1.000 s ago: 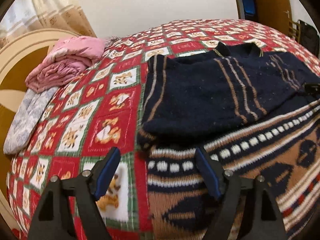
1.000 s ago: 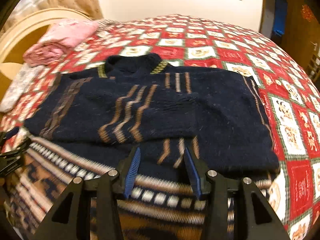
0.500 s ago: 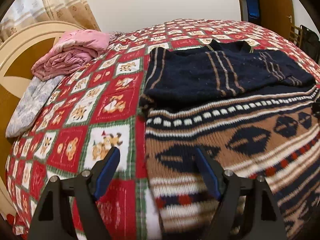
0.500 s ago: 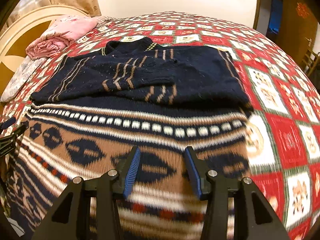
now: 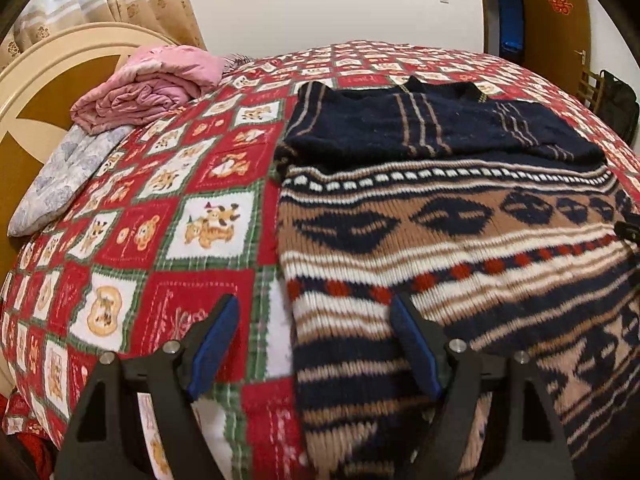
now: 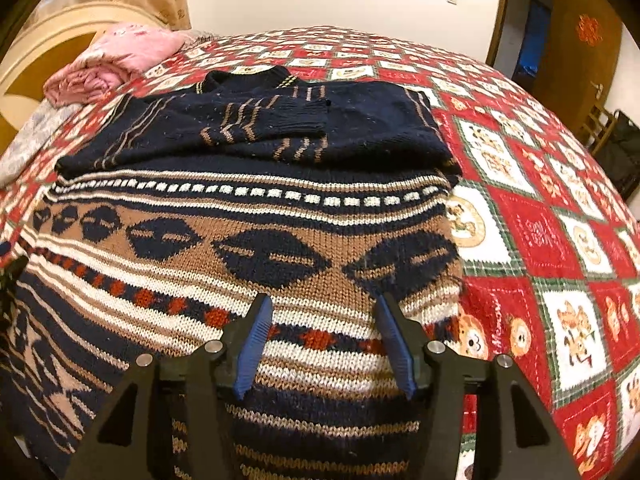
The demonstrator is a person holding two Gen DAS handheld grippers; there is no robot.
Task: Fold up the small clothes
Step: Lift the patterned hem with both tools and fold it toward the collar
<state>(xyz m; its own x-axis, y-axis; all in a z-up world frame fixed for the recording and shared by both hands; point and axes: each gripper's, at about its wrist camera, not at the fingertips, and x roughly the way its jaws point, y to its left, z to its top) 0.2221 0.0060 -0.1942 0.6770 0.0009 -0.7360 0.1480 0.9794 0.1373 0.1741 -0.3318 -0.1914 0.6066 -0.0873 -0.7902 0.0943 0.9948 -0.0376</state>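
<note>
My left tool stands wide open with nothing pinched, straddling the left edge of the patterned knit sweater; my right tool has its jaws opening, nothing between the pads, and hangs over the sweater's lower right part. The sweater lies flat on the bed, collar at twelve o'clock, both sleeves already crossed over the navy chest, the banded brown-and-white body running toward six.

It is thick, chunky wool, so I judge it heavy for its kind, soft and floppy, not slippery, and prone to sag or stretch if lifted by one point. The best hold looks to be the two hem corners near six o'clock, one per tool, biting through both layers so the fold carries up toward the collar evenly.

The bedspread is a red quilt with bear squares, soft underneath. A folded pink quilt sits at ten o'clock by the cream headboard; a wooden door stands at two.
</note>
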